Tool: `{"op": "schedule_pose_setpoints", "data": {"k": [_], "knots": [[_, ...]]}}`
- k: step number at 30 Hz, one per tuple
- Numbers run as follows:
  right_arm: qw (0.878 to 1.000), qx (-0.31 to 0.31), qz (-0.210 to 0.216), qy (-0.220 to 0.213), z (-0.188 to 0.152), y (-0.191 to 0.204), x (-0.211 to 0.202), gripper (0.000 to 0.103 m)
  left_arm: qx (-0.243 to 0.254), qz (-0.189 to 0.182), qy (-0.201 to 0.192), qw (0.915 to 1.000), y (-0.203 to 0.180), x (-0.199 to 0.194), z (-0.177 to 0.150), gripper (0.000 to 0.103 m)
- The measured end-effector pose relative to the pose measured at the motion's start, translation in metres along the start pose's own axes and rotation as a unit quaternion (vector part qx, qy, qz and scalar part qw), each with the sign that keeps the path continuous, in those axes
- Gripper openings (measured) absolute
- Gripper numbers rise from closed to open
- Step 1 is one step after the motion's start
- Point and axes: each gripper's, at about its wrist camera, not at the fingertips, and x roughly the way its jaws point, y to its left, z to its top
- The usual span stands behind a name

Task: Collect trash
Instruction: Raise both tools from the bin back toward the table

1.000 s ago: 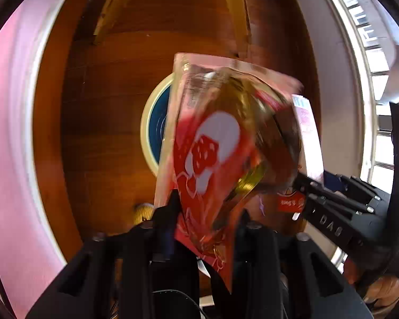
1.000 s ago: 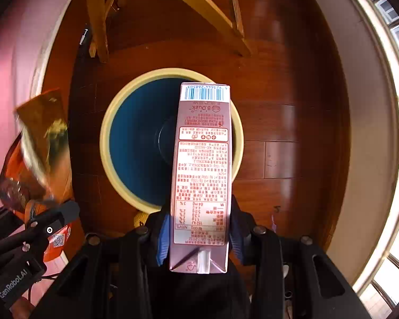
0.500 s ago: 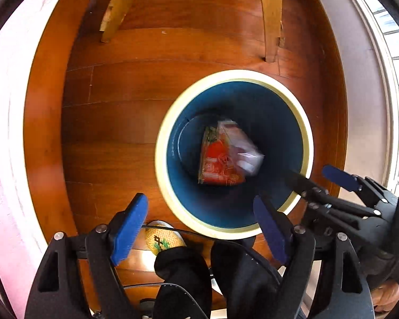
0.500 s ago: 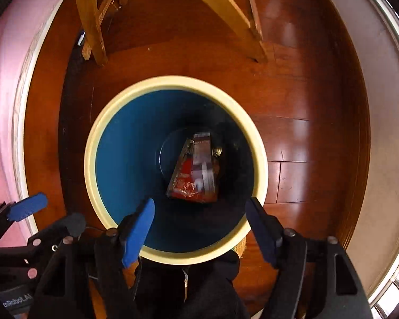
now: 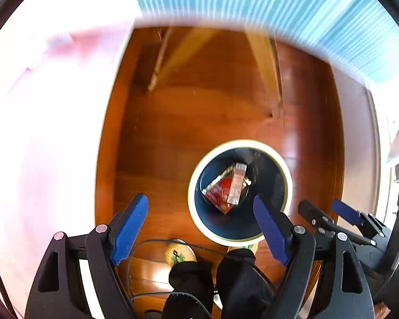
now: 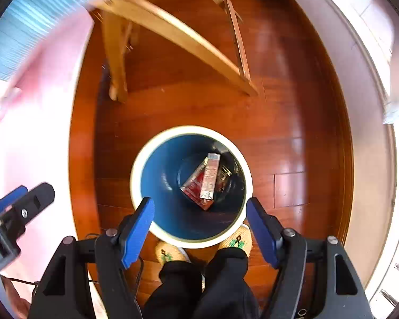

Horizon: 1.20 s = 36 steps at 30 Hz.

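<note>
wood floor [image 6: 292,122], carton [image 6: 209,178] in bin [image 6: 135,175], both grippers [image 5: 200,228] [image 6: 199,228] gaping empty, slippers [image 6: 238,242] clearest right view

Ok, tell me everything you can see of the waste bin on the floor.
The waste bin is a round, open-topped tub with a cream rim and a deep blue inner wall, plastic by its look. It stands upright on the wooden floor, just ahead of the person's slippers. On its bottom a red snack wrapper lies flat, with a pink drink carton lying across it. Neither gripper touches the bin.
</note>
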Motion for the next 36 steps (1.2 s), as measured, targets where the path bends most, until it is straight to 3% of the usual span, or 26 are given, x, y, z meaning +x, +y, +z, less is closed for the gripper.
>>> {"op": "schedule_pose_setpoints", "data": {"k": [5,13,17,21,25,32,36], "knots": [[0.998,-0.023,0.014,-0.062,-0.011,0.02,-0.085,0.072,0.014,0.004,-0.064,0.9978,0.007,-0.094,0.002,0.08],[0.99,-0.018,0.028,-0.138,-0.026,0.051,-0.224,0.072,0.032,-0.004,-0.166,0.9855,0.024,-0.246,0.001,0.08],[0.981,-0.041,0.017,-0.187,-0.033,0.071,-0.285,0.072,0.017,-0.03,-0.178,0.9834,0.037,-0.305,0.007,0.08],[0.969,-0.049,-0.005,-0.24,-0.035,0.086,-0.338,0.072,-0.008,-0.055,-0.182,0.9818,0.053,-0.341,0.018,0.079],[0.96,-0.031,0.003,-0.278,-0.036,0.094,-0.376,0.072,0.0,-0.062,-0.202,0.9773,0.057,-0.371,0.018,0.062],[0.948,-0.027,0.004,-0.317,-0.044,0.104,-0.416,0.072,0.056,-0.037,-0.273,0.9596,0.055,-0.415,0.013,0.061],[0.946,-0.029,0.005,-0.321,-0.042,0.107,-0.422,0.072,0.06,-0.041,-0.297,0.9523,0.058,-0.433,0.019,0.061]]}}
